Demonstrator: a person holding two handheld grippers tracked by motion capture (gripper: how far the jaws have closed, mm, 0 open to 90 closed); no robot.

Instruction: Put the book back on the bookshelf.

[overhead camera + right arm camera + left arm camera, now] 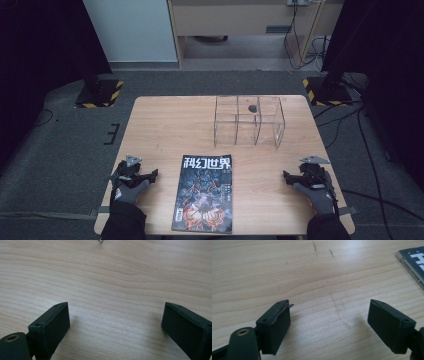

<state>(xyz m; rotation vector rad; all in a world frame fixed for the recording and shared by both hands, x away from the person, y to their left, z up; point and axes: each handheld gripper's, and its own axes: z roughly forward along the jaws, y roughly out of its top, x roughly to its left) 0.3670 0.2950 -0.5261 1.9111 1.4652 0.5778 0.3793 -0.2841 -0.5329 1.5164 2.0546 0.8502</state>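
Note:
A dark-covered magazine (205, 194) with white title characters lies flat at the front middle of the wooden table (165, 125). Behind it, toward the right, stands a clear acrylic organizer (248, 121) with several upright compartments. My left gripper (150, 175) rests on the table to the left of the magazine, open, with bare wood between its jaws (329, 315); the magazine's corner (413, 263) shows at the upper right of the left gripper view. My right gripper (288, 177) rests near the table's right front, also open over bare wood (116, 322).
Dark carpet surrounds the table. Two stand bases with yellow-black tape (99, 93) (327, 91) sit beyond the far corners, and cables (350, 125) trail on the floor at right. A pale cabinet (240, 25) stands at the back.

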